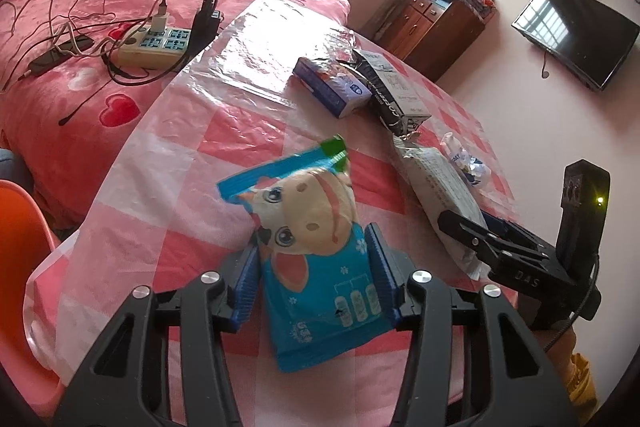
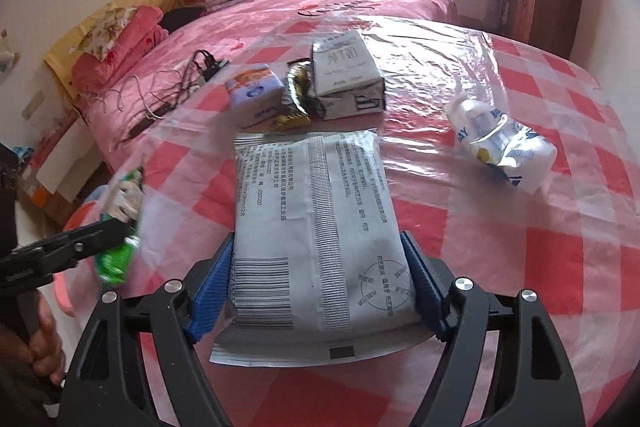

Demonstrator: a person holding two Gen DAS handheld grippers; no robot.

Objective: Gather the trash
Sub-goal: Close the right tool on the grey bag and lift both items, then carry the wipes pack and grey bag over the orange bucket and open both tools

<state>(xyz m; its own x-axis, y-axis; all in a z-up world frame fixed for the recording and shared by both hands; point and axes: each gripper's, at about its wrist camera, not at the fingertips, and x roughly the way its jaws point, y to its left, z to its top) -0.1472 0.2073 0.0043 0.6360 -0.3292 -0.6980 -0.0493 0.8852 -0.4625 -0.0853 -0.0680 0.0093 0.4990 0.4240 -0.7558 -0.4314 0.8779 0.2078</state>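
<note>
My left gripper (image 1: 314, 247) is shut on a blue snack packet with a cartoon cow (image 1: 316, 247) and holds it just above the checked tablecloth. My right gripper (image 2: 320, 259) has its blue pads against both sides of a flat white packet with a barcode (image 2: 316, 227) that rests on the table; it also shows in the left wrist view (image 1: 444, 195). The left gripper with its packet (image 2: 120, 227) shows blurred at the left of the right wrist view. A crumpled white and blue wrapper (image 2: 500, 143) lies on the table to the right.
A purple tissue pack (image 2: 254, 93), a dark foil wrapper (image 2: 298, 91) and a grey coffee box (image 2: 344, 75) lie at the far side of the table (image 2: 560, 187). A pink bed (image 1: 100, 27) with a power strip (image 1: 156, 47) and cables lies beyond. An orange chair (image 1: 20, 247) stands at left.
</note>
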